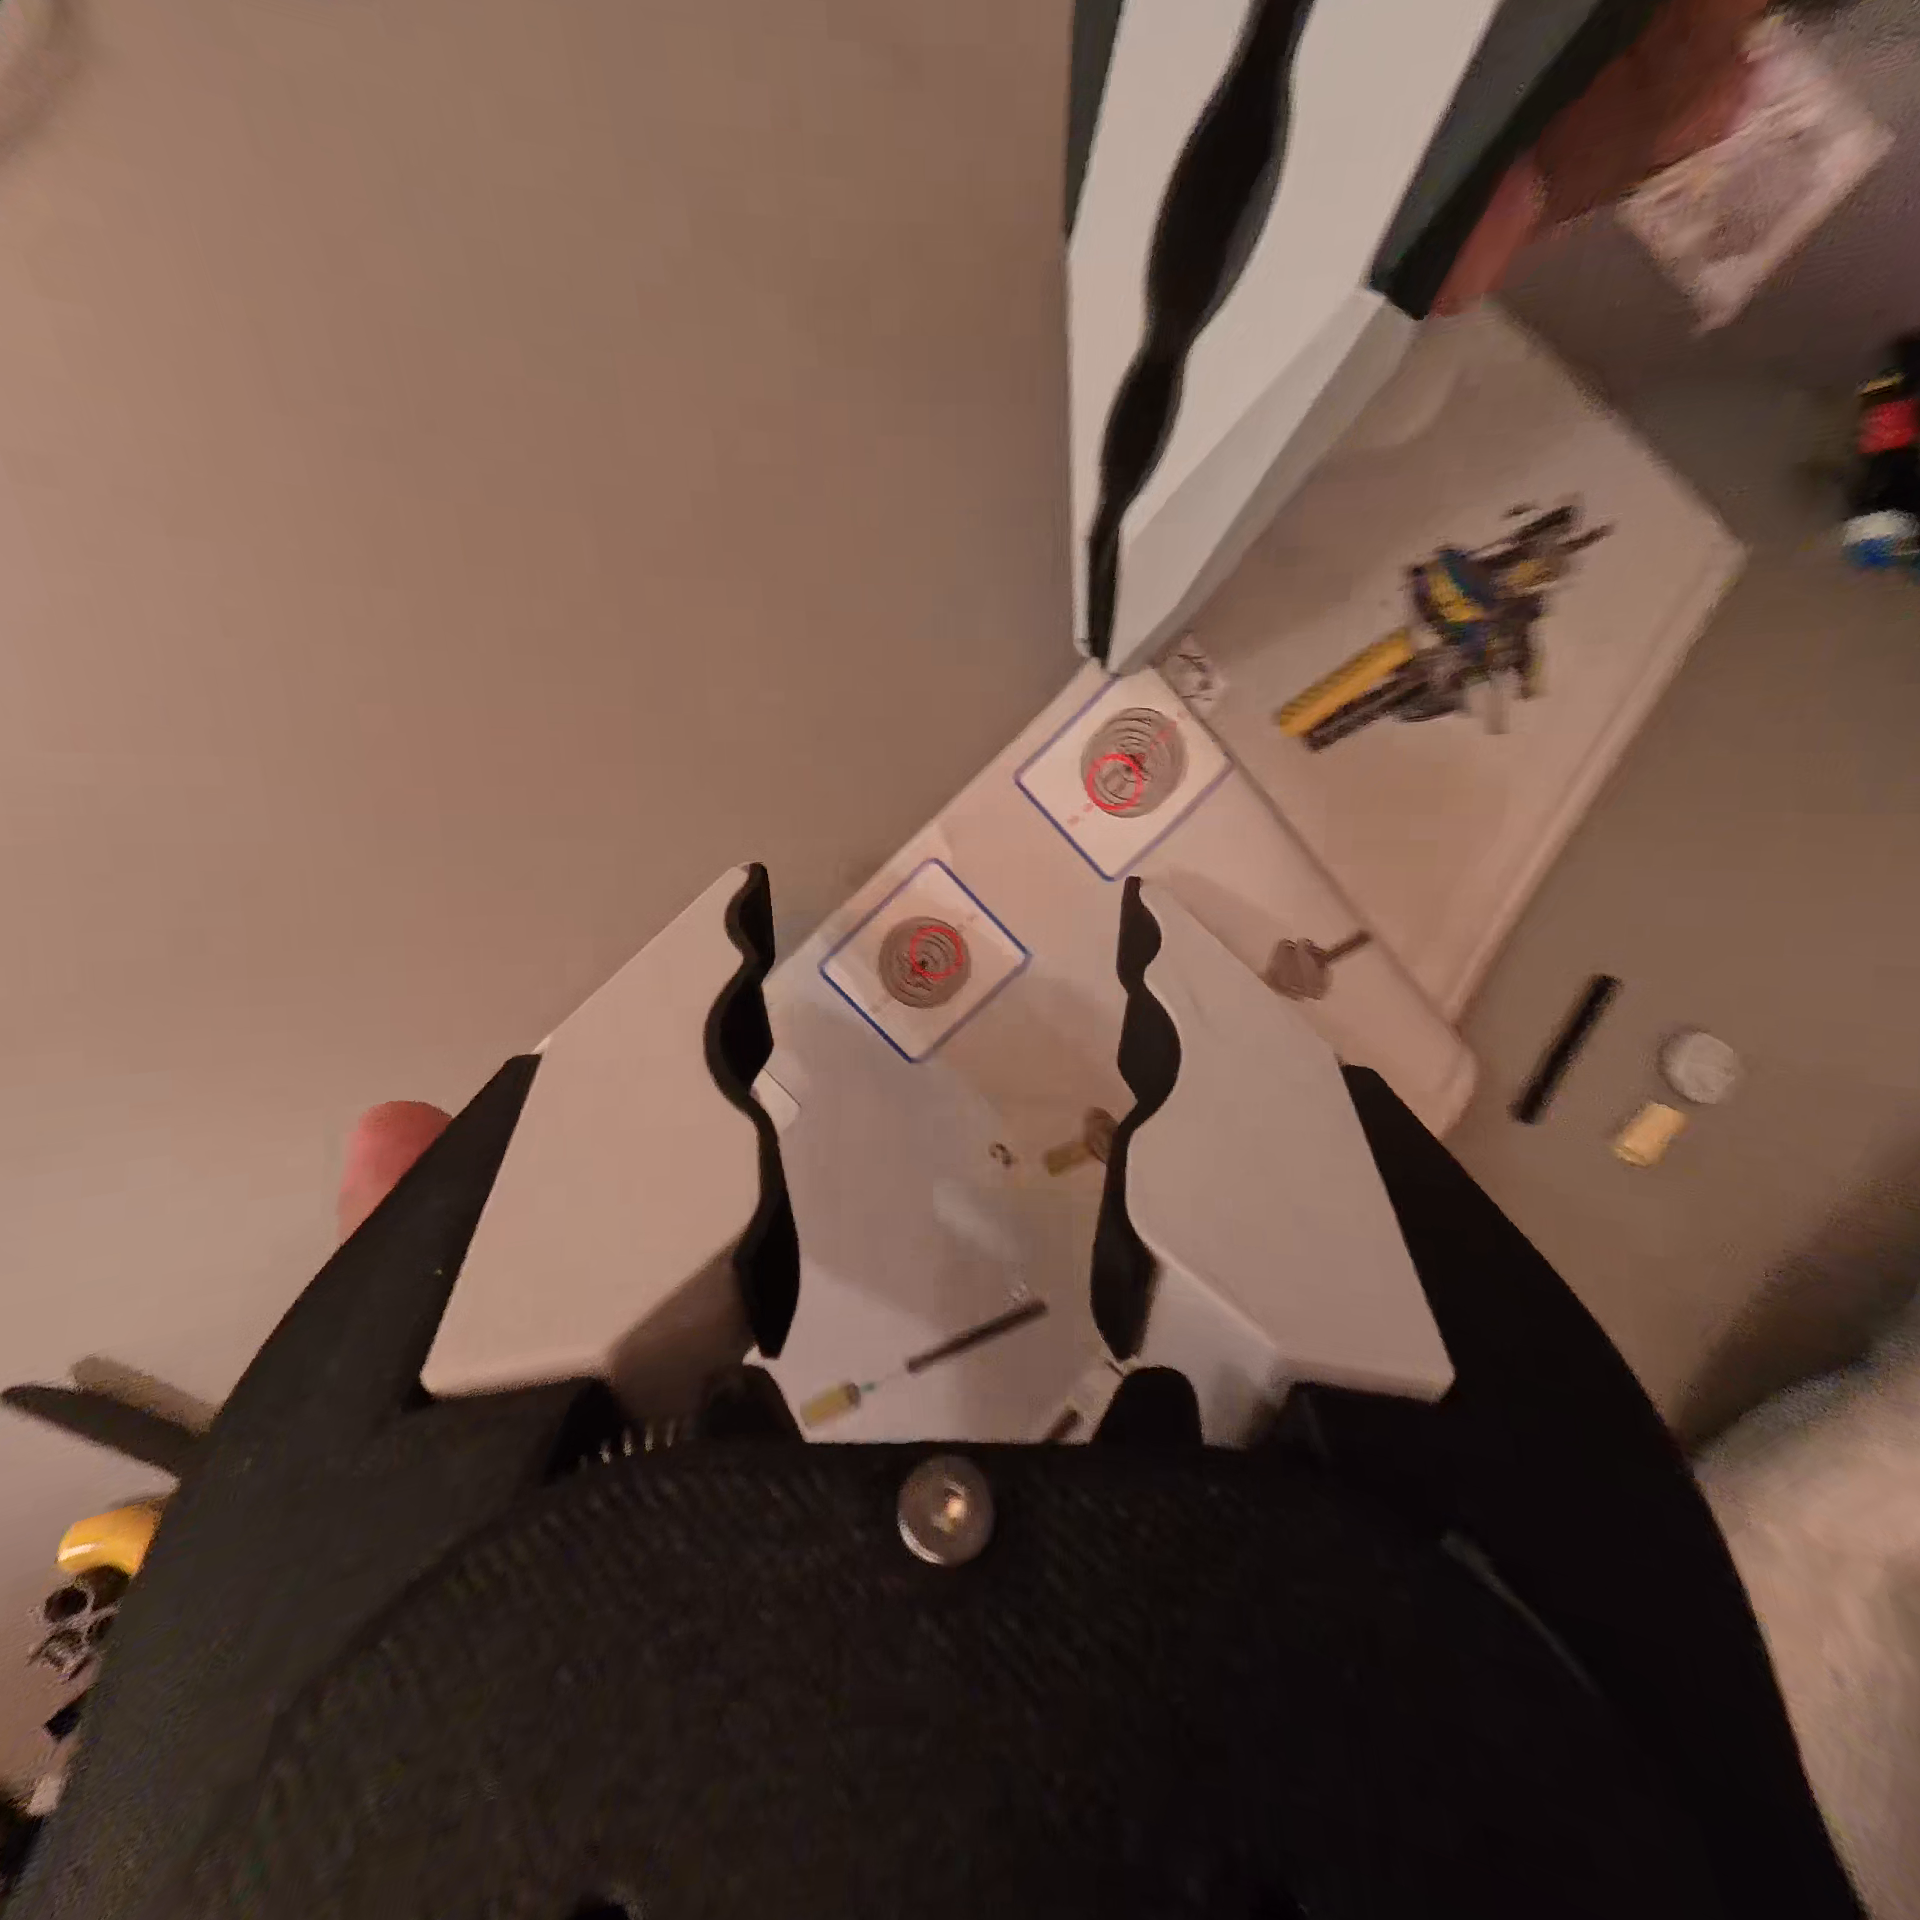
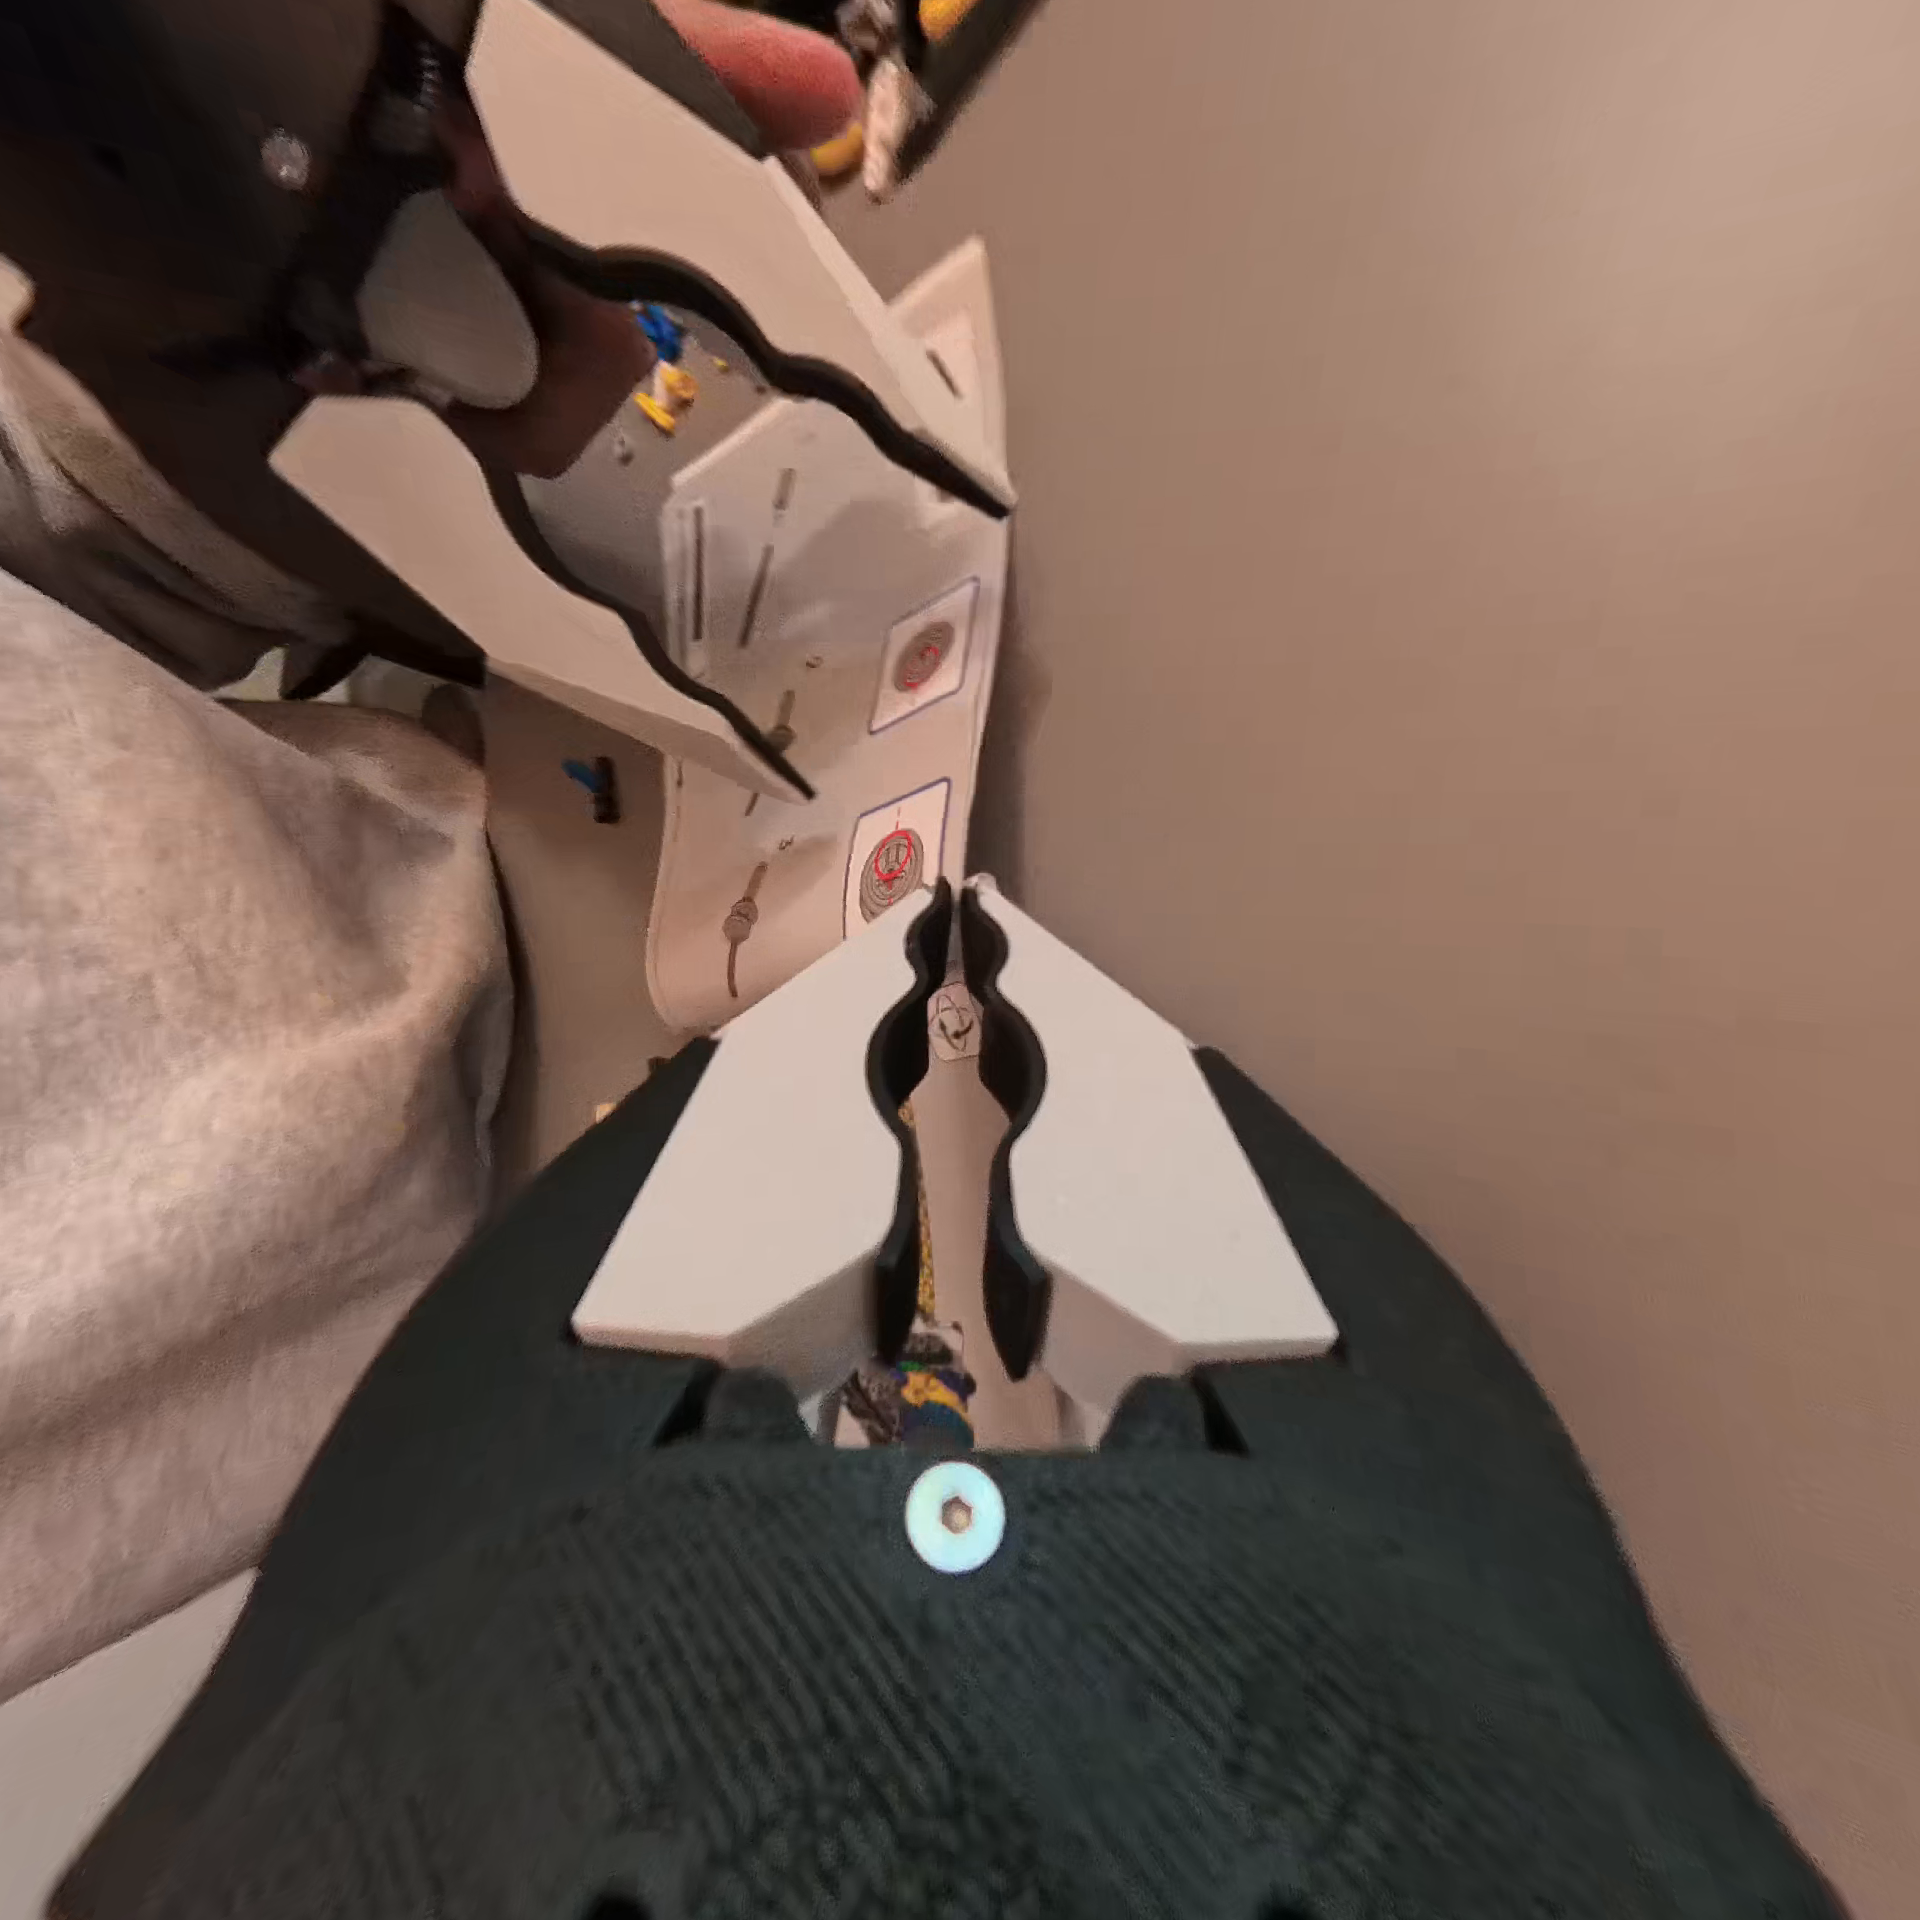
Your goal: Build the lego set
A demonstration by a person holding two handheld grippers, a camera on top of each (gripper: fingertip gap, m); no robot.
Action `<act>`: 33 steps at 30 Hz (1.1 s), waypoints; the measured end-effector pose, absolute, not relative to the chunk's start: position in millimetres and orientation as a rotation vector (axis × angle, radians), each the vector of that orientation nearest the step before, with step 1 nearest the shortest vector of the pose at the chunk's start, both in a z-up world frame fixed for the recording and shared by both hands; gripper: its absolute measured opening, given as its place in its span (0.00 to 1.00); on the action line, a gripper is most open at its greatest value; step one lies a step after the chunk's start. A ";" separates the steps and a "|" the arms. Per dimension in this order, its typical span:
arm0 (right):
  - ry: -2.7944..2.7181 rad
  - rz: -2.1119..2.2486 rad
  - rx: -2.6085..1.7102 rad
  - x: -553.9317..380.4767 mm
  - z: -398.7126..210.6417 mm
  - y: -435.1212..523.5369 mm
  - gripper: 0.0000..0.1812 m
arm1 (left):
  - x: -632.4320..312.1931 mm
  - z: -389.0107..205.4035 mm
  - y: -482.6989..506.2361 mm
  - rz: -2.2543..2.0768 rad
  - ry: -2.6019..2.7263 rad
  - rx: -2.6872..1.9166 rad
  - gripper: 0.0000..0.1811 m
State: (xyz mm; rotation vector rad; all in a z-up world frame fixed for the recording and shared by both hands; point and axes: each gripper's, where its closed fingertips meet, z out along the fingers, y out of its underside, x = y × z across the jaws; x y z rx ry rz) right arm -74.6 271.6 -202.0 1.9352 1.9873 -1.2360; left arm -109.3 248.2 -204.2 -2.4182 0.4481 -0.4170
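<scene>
My left gripper [image 1: 945, 883] is open and empty above a white instruction booklet [image 1: 1039, 1195], whose page shows printed round diagrams and small part drawings. It also shows in the right wrist view [image 2: 899, 652], wide open over the same booklet [image 2: 707, 935]. My right gripper [image 2: 954, 894] is shut, with its pads pinching the top edge of the booklet page beside a small hexagon mark [image 2: 954, 1023]. In the left wrist view its fingers [image 1: 1143, 312] reach down to that page edge. The far page carries a printed yellow and blue model [image 1: 1444, 644].
A black lego beam [image 1: 1564, 1049], a pale round piece [image 1: 1696, 1062] and a tan piece [image 1: 1650, 1132] lie on the beige surface right of the booklet. Yellow and grey pieces [image 1: 99, 1538] sit at lower left. A person's grey sleeve [image 2: 208, 1039] fills the left. Tip to tip, the grippers are about 5 cm apart. Between my left fingertips and the tan piece [image 1: 1650, 1132] there is roughly 15 cm.
</scene>
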 end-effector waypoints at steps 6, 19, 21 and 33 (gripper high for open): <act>2.462 -1.301 1.749 -55.3 -145.9 258.4 0.00 | -91.2 -138.5 248.5 -0.665 0.616 -2.209 0.39; 3.135 -0.933 1.548 -24.7 -101.8 216.9 0.00 | -21.9 -128.0 203.3 -0.931 1.309 -2.254 0.03; 3.119 -1.012 1.608 -23.7 -92.8 219.1 0.00 | -26.2 -133.1 207.1 -0.808 1.345 -2.266 0.03; 2.686 -1.195 1.816 -18.8 -107.9 243.1 0.30 | -17.7 -96.3 226.6 -0.521 1.399 -2.101 0.00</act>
